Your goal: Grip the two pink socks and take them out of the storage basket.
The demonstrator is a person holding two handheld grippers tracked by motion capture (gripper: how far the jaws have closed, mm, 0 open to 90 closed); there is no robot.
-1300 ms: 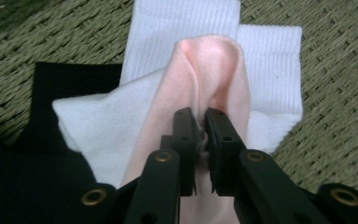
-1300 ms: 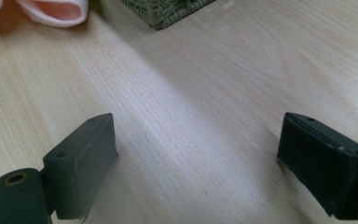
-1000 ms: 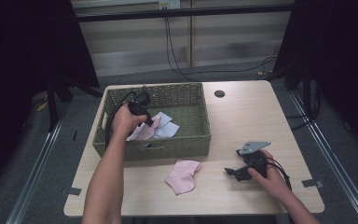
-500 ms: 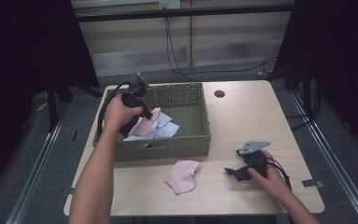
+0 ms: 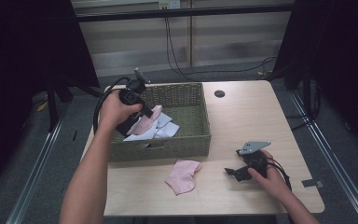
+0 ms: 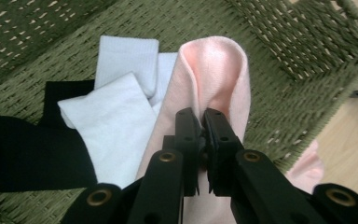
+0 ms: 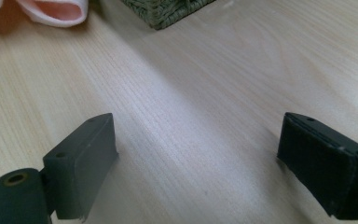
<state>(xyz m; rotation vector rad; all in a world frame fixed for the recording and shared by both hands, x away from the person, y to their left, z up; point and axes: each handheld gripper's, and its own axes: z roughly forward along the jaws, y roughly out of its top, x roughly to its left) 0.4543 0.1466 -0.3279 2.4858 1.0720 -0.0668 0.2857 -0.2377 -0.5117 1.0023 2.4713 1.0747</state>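
So, starting closest in: the left gripper [image 6: 200, 128] has its jaws pinched on a fold of the pink sock [image 6: 216, 79], which is draped up and over the jaw tips, hanging above the woven basket [image 6: 303, 51]. It's probably very light and totally floppy, so a bunched fold like this looks the safest place to be gripped; a single thin edge could be lost. The fabric looks soft, pale pink, smooth knit, with a doubled-over rounded end. Beyond the jaws to their left, white socks [image 6: 116, 116] and a black sock [image 6: 23, 154] are lying on the basket floor. Over at the right gripper [image 7: 196, 158], the jaws are spread wide with nothing between them, resting just over the table [image 7: 223, 79]. Well beyond its jaws, a second pink sock [image 7: 51, 11] is lying flat on the wood beside the basket's corner.
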